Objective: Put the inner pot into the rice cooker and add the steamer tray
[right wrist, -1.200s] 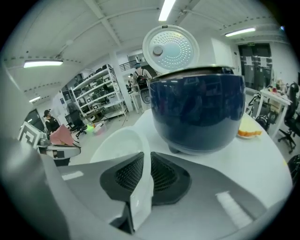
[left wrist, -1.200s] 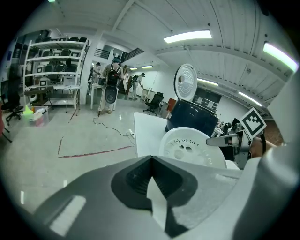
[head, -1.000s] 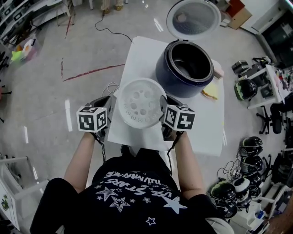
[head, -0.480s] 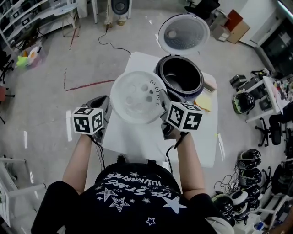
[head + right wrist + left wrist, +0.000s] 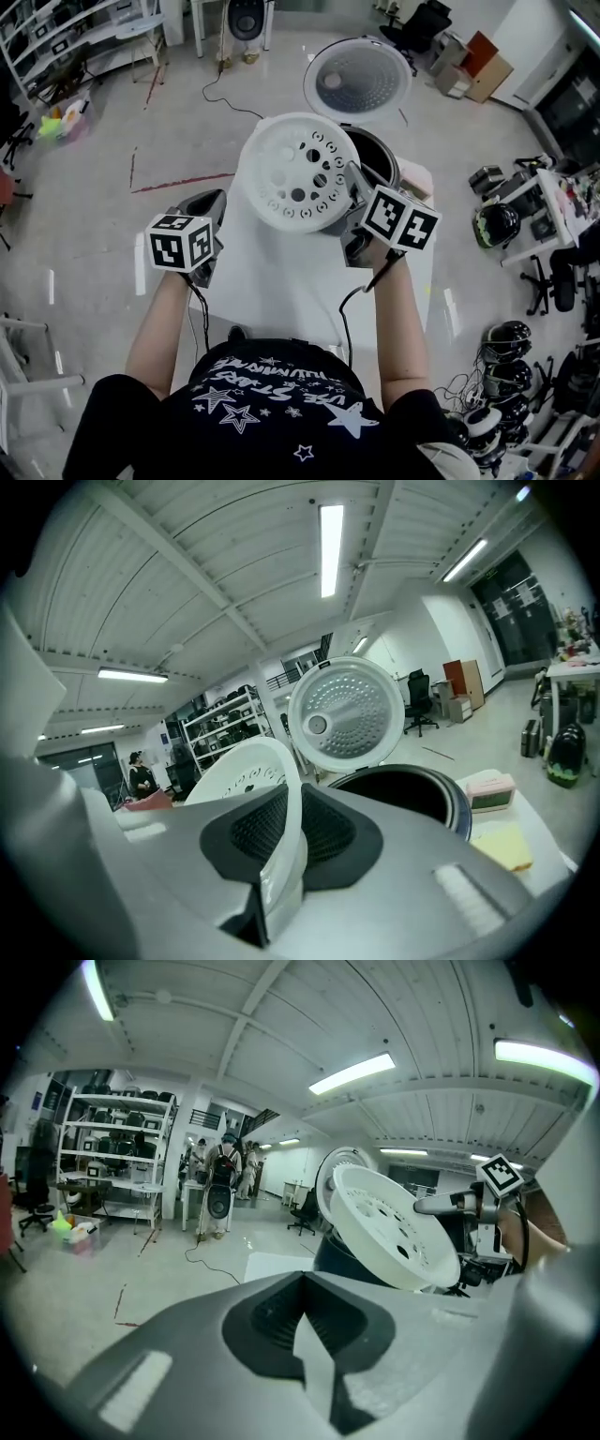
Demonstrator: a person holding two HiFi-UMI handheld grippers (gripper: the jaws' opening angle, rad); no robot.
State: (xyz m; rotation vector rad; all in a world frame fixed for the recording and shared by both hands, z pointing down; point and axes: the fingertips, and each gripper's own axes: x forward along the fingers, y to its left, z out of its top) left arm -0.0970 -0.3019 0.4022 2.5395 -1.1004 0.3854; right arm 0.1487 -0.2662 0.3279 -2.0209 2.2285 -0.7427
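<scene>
The white perforated steamer tray (image 5: 298,173) hangs tilted in the air in front of the dark blue rice cooker (image 5: 380,155) and hides most of it. My right gripper (image 5: 352,186) is shut on the tray's right rim (image 5: 281,789), which runs between its jaws (image 5: 279,860). The cooker's dark opening (image 5: 412,794) lies just beyond, with its round lid (image 5: 356,80) standing up. My left gripper (image 5: 217,200) hovers apart from the tray at the white table's (image 5: 281,272) left edge. Only a narrow gap shows between its jaws (image 5: 314,1354), with nothing in it.
A yellow cloth (image 5: 502,846) and a pink-topped block (image 5: 489,789) lie on the table right of the cooker. Helmets (image 5: 506,342) and gear crowd the floor at the right. A cable (image 5: 225,66) trails on the floor behind, near shelves (image 5: 56,37).
The tray has risen off the table and moved forward over the cooker in my right gripper. My left gripper has let go of its left rim and stayed behind.
</scene>
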